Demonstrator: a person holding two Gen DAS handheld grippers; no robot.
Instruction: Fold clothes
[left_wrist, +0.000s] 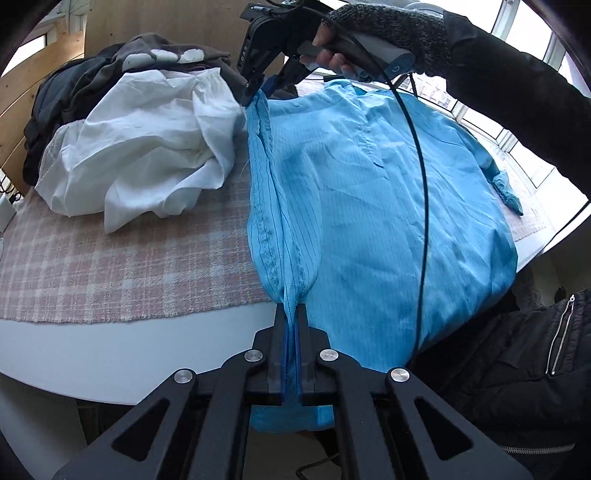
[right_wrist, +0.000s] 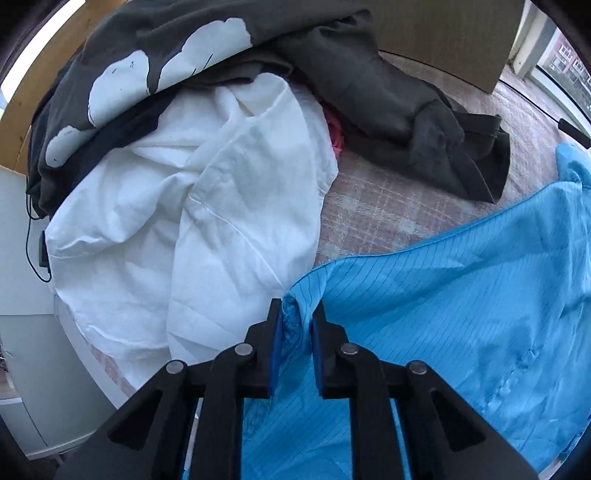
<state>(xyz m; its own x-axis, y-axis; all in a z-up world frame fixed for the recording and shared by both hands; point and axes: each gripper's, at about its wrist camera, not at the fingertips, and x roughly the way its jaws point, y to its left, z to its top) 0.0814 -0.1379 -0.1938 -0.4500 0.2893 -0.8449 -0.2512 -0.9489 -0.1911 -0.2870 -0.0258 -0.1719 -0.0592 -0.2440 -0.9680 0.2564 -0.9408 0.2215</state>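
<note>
Shirt (left_wrist: 369, 206), blue, spread on the checked surface (left_wrist: 110, 266). Left gripper (left_wrist: 291, 314) fingers clenched on its near hem. Right gripper (right_wrist: 297, 317) fingers pinch a bunched far corner, pointing steeply down; gloved hand (left_wrist: 369, 37) holds it.

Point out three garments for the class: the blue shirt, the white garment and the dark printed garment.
blue shirt (left_wrist: 369, 206): left wrist view, its flat middle panel.
white garment (right_wrist: 229, 206): right wrist view, its crumpled middle.
dark printed garment (right_wrist: 369, 74): right wrist view, plain dark cloth beside the white print.
</note>
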